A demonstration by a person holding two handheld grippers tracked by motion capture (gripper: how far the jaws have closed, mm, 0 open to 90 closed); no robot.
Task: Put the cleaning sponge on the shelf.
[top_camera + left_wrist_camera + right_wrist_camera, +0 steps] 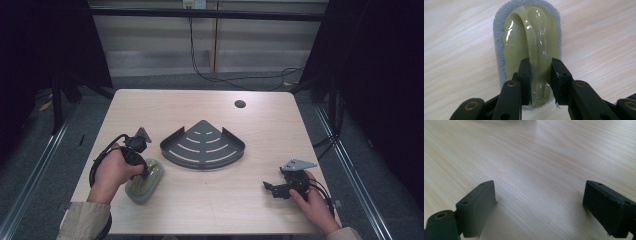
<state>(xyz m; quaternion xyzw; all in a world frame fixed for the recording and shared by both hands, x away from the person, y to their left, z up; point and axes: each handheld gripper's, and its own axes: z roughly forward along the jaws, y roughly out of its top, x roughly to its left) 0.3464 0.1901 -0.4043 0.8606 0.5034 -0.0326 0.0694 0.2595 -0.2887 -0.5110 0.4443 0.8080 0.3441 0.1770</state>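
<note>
An olive-green scrubber [150,179] with a grey sponge base lies flat on the wooden table at the front left. My left gripper [146,173] reaches down onto it. In the left gripper view the raised glossy handle of the scrubber [534,37] runs between the two black jaws of my left gripper [540,68], and both pads press on the sides of the handle. My right gripper [270,188] rests low over the table at the front right and points left. Its jaws stand wide apart in the right gripper view, where my right gripper [539,195] has bare wood between them.
A dark grey fan-shaped corner shelf [202,161] with slots sits at the table's middle, just right of the scrubber. A round cable hole [240,104] is near the back edge. Black cables [235,80] lie on the floor behind the table.
</note>
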